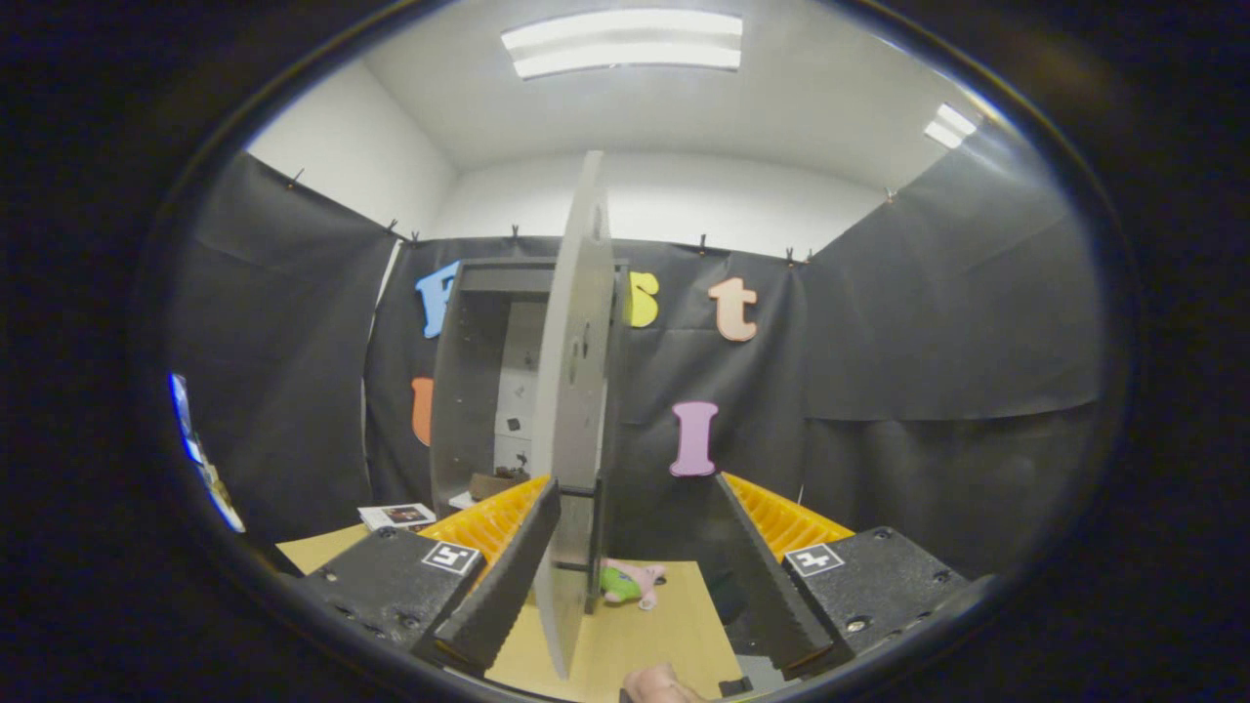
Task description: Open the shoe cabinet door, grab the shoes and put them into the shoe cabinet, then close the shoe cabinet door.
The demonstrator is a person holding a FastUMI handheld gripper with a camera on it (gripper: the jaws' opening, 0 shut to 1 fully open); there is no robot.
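The grey shoe cabinet [469,391] stands against the back wall with its door [576,391] swung wide, edge-on to me. My gripper [635,483] is open, and the door's lower edge stands between the fingers, close beside the left finger [508,576] and apart from the right one. A small pink and green shoe [630,583] lies on the tan table [674,605] just past the door, between the fingers. A brownish thing [493,483] sits low inside the cabinet. A pink shape [664,685] shows at the near table edge, too cut off to identify.
A printed card [395,515] lies on the table left of the cabinet. Black cloth walls close in the booth at the back and both sides. Bare tabletop lies right of the door, between the fingers.
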